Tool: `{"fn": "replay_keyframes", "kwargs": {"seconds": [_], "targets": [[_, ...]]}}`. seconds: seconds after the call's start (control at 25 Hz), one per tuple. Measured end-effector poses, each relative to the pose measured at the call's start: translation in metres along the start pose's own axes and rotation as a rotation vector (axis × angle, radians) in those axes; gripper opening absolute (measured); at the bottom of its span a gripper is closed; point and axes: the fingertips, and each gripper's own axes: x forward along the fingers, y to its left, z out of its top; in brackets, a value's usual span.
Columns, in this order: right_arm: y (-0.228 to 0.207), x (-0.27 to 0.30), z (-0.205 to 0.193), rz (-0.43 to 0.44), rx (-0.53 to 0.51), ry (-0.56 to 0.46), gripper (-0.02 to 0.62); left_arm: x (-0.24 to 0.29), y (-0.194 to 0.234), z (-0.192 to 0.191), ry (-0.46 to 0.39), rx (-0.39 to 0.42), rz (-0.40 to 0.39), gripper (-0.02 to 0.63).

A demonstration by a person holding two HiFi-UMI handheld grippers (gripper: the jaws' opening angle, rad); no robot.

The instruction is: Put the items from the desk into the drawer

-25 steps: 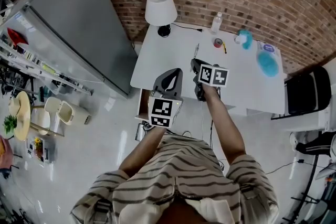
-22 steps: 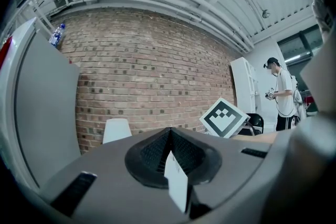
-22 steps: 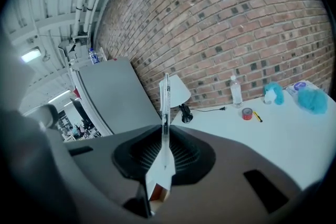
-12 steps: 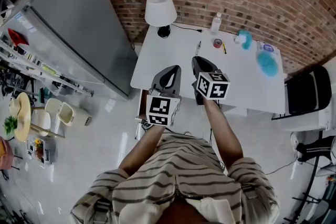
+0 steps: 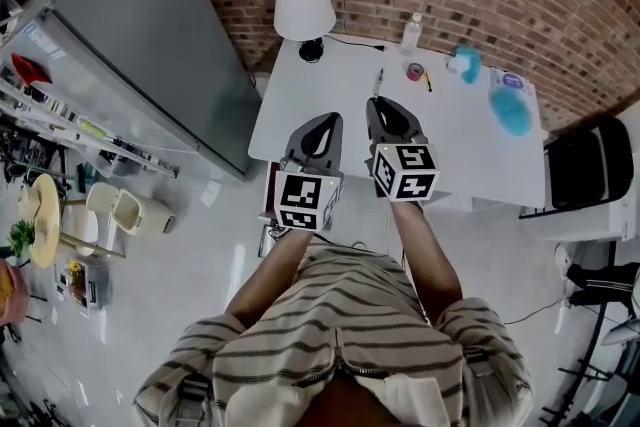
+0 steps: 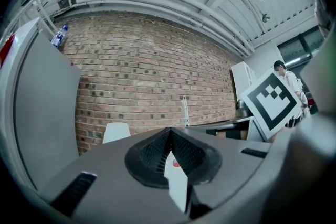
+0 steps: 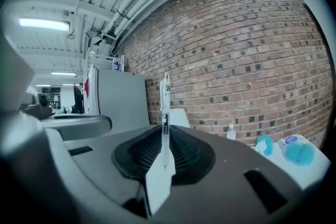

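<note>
White desk (image 5: 320, 120) fills the middle of the head view against the brick wall, and we are nowhere near finished with it. A lamp (image 5: 303, 10) stands at the back corner. Out front are our two tools. The left gripper (image 5: 322, 123) has its jaws pressed together on nothing. The right gripper (image 5: 385, 107) is pinching a pen (image 7: 165, 113), which stands upright between the pads over the near part of the desk. Down the size scale, a blue fluffy thing (image 5: 512, 113), a turquoise object (image 5: 467, 63), a clear bottle (image 5: 410, 30) and a small roll of tape (image 5: 414, 71) all sit on the top, waiting. We cannot make out the drawer from here. Our reckoning: one item in hand, none visibly stowed, several small ones left.
</note>
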Motion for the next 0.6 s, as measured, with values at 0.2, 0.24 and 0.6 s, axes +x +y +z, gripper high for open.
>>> {"fn": "replay_keyframes", "kwargs": {"seconds": [0.2,0.24,0.6], "targets": [[0.01,-0.011,0.001,0.002,-0.024,-0.034,0.052,0.0,-0.002,0.0,0.003,-0.001,-0.008,0.003],[0.013,-0.014,0.003,0.003,-0.033,-0.048,0.052,-0.001,-0.002,0.0,0.003,-0.001,-0.009,0.003],[0.025,-0.029,0.016,-0.004,-0.089,-0.135,0.052,-0.001,-0.003,0.003,-0.011,0.0,0.0,0.005]]}}
